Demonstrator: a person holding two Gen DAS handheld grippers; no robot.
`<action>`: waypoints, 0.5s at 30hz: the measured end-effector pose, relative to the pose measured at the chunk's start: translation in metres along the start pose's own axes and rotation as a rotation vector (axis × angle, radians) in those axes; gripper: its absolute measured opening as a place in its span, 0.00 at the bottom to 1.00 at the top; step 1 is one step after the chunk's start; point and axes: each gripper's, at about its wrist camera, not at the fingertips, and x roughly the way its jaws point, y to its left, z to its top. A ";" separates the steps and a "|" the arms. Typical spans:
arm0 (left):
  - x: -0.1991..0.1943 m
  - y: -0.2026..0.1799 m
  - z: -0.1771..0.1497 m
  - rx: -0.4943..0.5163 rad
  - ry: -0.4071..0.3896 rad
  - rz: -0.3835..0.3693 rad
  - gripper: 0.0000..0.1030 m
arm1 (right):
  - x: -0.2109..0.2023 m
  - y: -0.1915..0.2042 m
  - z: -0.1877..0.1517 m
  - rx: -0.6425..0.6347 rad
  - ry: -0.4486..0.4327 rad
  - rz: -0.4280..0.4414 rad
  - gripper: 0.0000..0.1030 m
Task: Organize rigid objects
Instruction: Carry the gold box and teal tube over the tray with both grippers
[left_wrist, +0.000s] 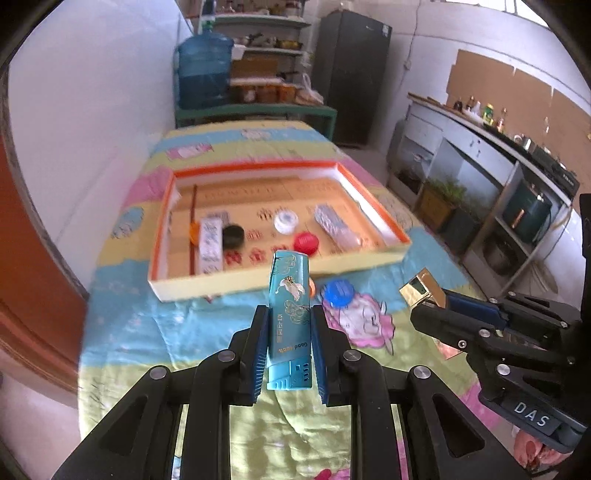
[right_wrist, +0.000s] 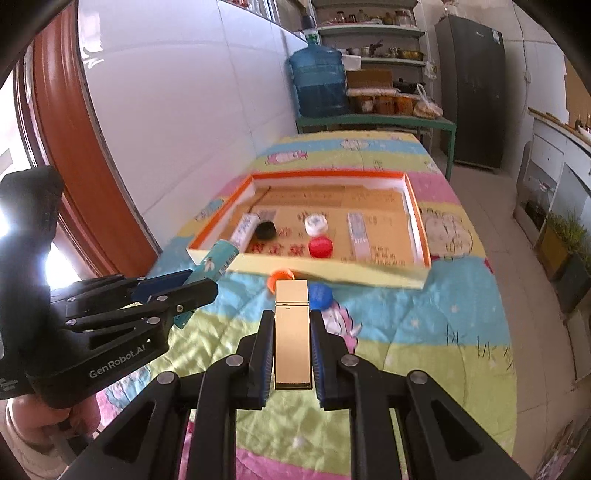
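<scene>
The left gripper (left_wrist: 289, 325) is clamped on a teal lighter (left_wrist: 290, 314), which stands up between the blue pads with its tip reaching past them toward the tray. The right gripper (right_wrist: 293, 332) is clamped the same way on a gold lighter (right_wrist: 291, 332), pads flat on its long sides. Both are held above the near part of the patterned cloth (right_wrist: 424, 332) that covers the table, short of the tray's front wall.

The step in hand appears to be carrying both lighters to the tray (right_wrist: 332, 271). To do it well, each gripper should clear the front wall before coming down, stay apart from the other, and aim for a bare patch of the tray floor; the middle and back look free, while the front is crowded. Letting go low would keep the lighters from bouncing onto the caps.

On the cloth just before the tray's front wall lie a blue cap (right_wrist: 320, 295) and an orange cap (right_wrist: 279, 277), not yet put away. Inside the tray, near its front, sit a red cap (right_wrist: 320, 246), a black cap (right_wrist: 266, 229), a white cap (right_wrist: 316, 223) and two pale patterned boxes, one toward the left wall (right_wrist: 245, 227), one toward the right (right_wrist: 358, 236).

Readable writing: "Good luck" on the teal lighter, "GenRobot.AI" on the left gripper's body, "DAS" on the right one's. The tray floor's print is too blurred to read.
</scene>
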 end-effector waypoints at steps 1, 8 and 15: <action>-0.005 0.001 0.004 -0.005 -0.011 0.004 0.22 | -0.001 0.001 0.003 -0.004 -0.005 -0.001 0.18; -0.025 0.010 0.033 -0.015 -0.067 0.007 0.22 | -0.008 0.008 0.027 -0.032 -0.043 -0.020 0.18; -0.028 0.016 0.066 -0.021 -0.096 -0.007 0.22 | -0.010 0.000 0.054 -0.032 -0.068 -0.051 0.18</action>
